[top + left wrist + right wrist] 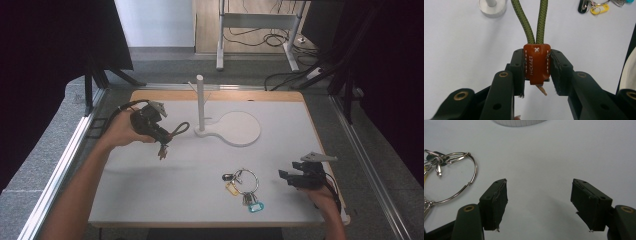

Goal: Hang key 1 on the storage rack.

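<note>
My left gripper (164, 136) is held above the white board's left half, shut on the brown leather tab (536, 63) of a keychain. Its olive green cord loop (530, 20) sticks out past the jaws toward the white peg stand (200, 102), and a small key (162, 151) dangles below. A large metal key ring (246, 181) with keys and yellow and teal tags lies flat at the front middle. My right gripper (285, 177) rests open just right of that ring (456, 177), with nothing between its jaws (539, 188).
The stand's round flat base (240, 128) lies at the board's centre back, its post foot (492, 7) ahead of the left gripper. The white board (150, 195) sits on a wooden table with metal rails on both sides.
</note>
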`<state>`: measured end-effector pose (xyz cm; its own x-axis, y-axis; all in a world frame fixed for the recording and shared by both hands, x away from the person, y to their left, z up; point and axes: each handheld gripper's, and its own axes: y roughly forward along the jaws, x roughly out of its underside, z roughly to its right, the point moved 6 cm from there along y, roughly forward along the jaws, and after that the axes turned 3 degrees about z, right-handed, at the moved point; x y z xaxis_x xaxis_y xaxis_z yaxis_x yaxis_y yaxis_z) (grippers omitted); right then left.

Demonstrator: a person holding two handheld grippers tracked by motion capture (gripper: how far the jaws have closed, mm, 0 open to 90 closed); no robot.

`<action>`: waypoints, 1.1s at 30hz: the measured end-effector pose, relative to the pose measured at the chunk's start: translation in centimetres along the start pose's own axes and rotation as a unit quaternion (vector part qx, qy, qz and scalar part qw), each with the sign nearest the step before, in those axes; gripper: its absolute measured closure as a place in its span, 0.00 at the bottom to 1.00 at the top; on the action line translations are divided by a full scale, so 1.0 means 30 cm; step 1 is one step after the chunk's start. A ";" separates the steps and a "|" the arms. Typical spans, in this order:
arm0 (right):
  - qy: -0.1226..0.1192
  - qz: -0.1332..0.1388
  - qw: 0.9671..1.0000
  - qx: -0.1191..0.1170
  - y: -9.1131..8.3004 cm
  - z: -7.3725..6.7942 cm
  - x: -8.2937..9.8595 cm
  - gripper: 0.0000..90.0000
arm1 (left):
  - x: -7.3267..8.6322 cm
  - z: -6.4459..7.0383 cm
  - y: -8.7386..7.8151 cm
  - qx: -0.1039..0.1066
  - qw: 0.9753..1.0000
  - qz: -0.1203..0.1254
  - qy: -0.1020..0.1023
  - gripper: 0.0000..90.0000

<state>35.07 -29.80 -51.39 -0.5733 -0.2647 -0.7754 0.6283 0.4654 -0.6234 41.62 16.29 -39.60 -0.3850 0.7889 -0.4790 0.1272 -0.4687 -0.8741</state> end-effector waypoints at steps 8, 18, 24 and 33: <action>0.000 0.001 1.000 0.000 -0.001 0.003 0.000 0.33 | -0.033 -0.040 -0.020 -0.002 1.000 0.004 -0.007 0.74; 0.002 -0.001 1.000 0.001 -0.004 0.008 0.000 0.33 | -0.064 -0.078 -0.028 0.007 1.000 0.006 -0.006 0.74; 0.002 -0.002 1.000 0.001 -0.002 0.008 0.000 0.33 | -0.073 -0.116 -0.038 0.012 1.000 0.017 -0.014 0.74; 0.005 0.000 1.000 0.002 -0.008 0.013 -0.001 0.33 | -0.090 -0.176 -0.052 0.019 0.999 0.031 -0.031 0.74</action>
<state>35.13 -30.23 -51.25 -0.5791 -0.2567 -0.7738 0.6298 0.4619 -0.6245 47.30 16.98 -37.36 -0.4330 0.7329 -0.5248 0.1183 -0.5310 -0.8391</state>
